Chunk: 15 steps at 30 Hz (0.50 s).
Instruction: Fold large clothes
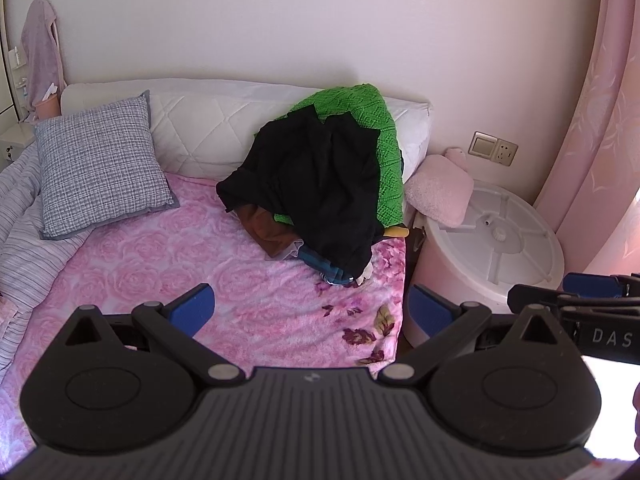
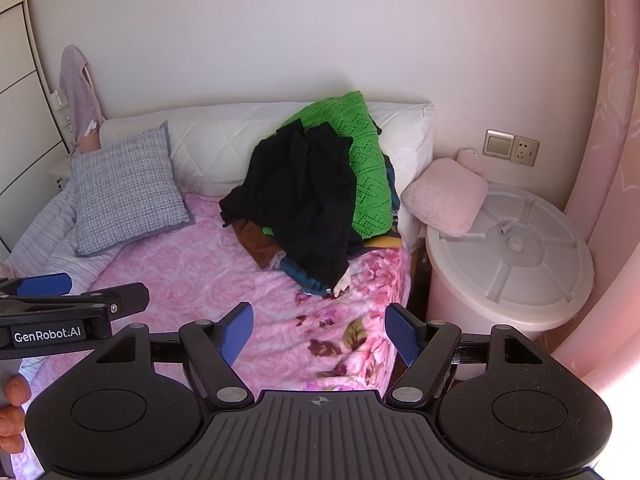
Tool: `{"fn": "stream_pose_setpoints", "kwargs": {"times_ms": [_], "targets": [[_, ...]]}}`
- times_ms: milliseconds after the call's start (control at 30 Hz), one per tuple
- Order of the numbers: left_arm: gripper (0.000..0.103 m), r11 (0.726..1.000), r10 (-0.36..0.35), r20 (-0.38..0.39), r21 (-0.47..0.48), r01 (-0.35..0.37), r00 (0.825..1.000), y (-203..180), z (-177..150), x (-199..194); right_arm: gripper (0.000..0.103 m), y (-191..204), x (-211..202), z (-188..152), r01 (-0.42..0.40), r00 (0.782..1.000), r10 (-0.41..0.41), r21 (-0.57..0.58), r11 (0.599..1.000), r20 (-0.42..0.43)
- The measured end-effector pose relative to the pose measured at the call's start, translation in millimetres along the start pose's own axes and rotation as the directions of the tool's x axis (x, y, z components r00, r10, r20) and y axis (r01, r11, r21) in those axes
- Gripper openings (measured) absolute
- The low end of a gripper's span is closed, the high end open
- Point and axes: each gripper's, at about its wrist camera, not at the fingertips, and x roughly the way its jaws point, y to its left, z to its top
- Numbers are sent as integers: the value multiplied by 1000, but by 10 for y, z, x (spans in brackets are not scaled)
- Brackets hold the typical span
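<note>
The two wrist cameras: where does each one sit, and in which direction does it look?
Left wrist: on the left gripper, open, facing the bed and clothes pile; the right gripper shows at its right edge.
Right wrist: on the right gripper, open, facing the same bed; the left gripper and fingertips show at its left.
Shared: pile, grey pillow, white bin.

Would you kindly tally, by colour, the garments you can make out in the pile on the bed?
Black garment: 1
Green knit: 1
Brown garment: 1
Blue-teal garment: 1
Yellow edge of fabric: 1
Total: 5 visible; more may be hidden underneath.
</note>
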Motion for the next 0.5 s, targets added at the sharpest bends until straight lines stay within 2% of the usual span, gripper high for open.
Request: {"fn": "stream_pose_setpoints", "kwargs": {"times_ms": [500], "targets": [[102, 1000, 8, -36, -26, -9, 999, 162, 82, 255, 70, 56, 305, 99, -13, 999, 13, -9, 1000, -32]]}}
